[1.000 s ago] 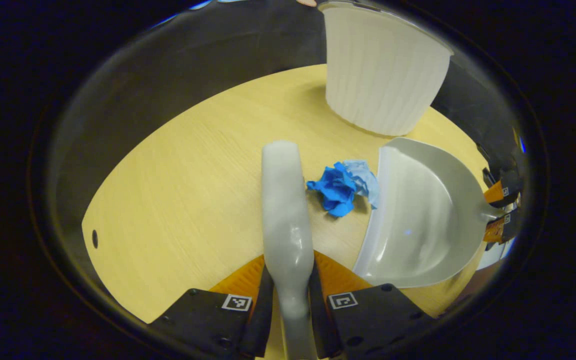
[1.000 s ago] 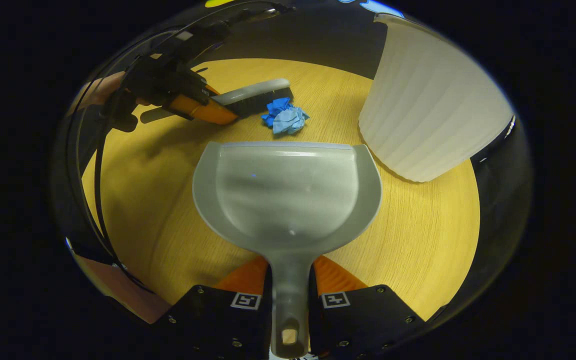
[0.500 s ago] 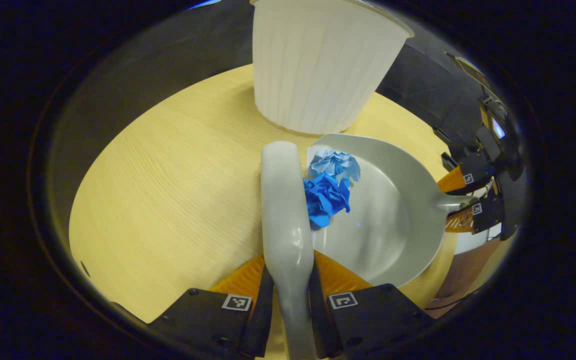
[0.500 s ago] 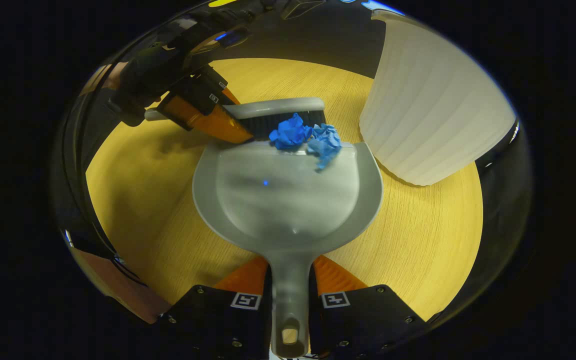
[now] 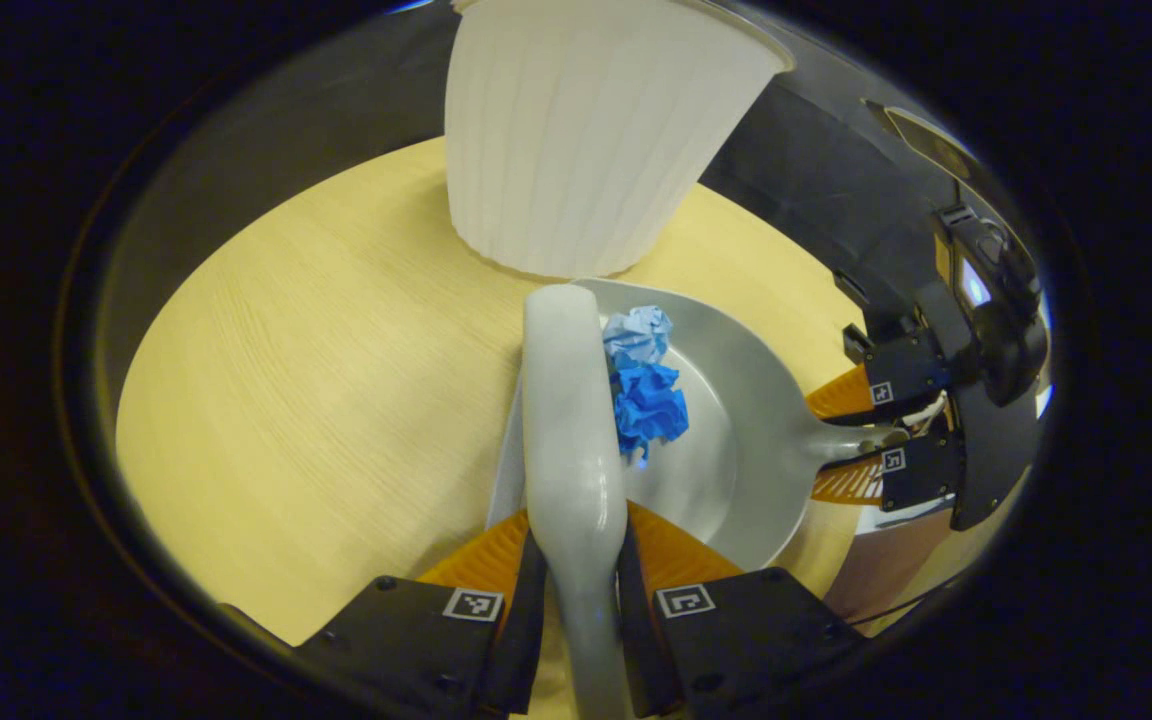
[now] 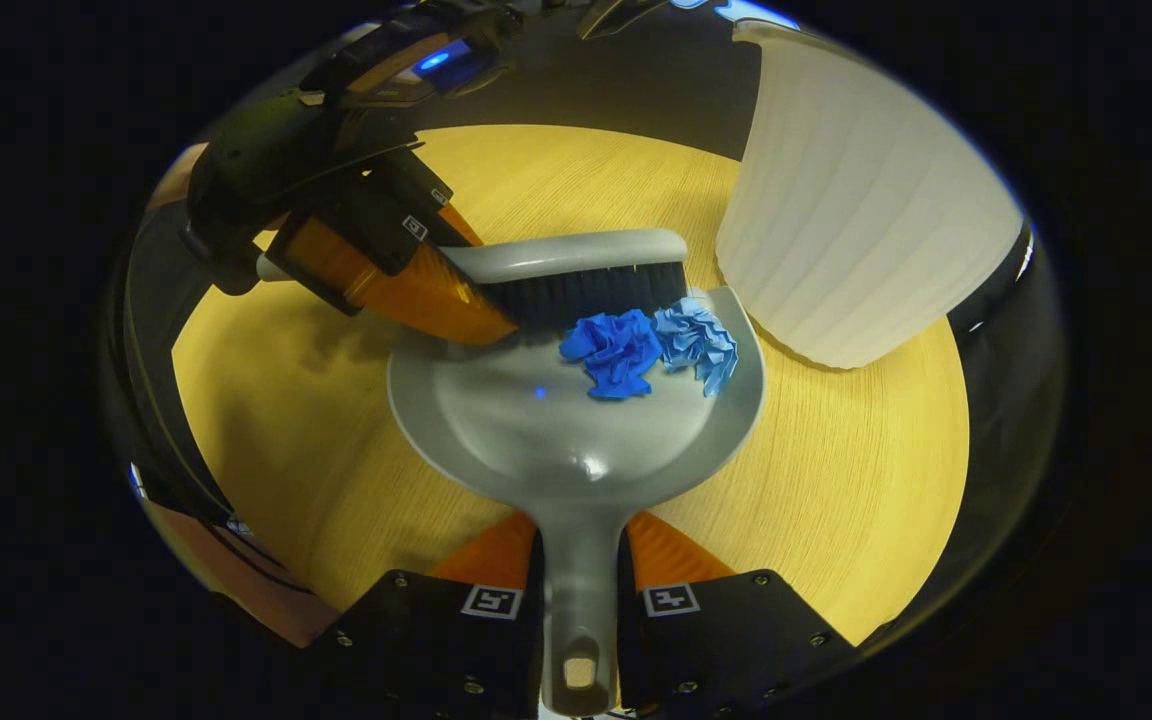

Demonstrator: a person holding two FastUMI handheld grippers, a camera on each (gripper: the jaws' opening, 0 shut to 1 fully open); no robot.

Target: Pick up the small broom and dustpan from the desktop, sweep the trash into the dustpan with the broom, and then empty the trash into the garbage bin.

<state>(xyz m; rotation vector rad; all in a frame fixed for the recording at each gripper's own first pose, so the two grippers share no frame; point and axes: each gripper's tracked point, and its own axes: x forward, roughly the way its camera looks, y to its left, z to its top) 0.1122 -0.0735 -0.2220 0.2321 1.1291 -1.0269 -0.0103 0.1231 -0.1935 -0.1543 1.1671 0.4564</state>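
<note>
Inside the dustpan (image 6: pixel 536 420) now, blue paper wads (image 6: pixel 651 345) pushed deeper by broom (image 6: pixel 576 275), both tongs clamped on handles.

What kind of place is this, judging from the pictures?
Probably a staged booth rather than a real home: a light wooden table, a white ribbed bin standing on it, and dark cloth behind.

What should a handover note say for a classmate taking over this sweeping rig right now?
Left gripper is shut on the broom; right gripper is shut on the dustpan.
Both blue paper wads lie inside the dustpan against the bristles.
The white garbage bin stands just beside the pan on the desktop.
Done: pickup and sweeping.
Left: lift the pan and tip the wads into the bin.
</note>
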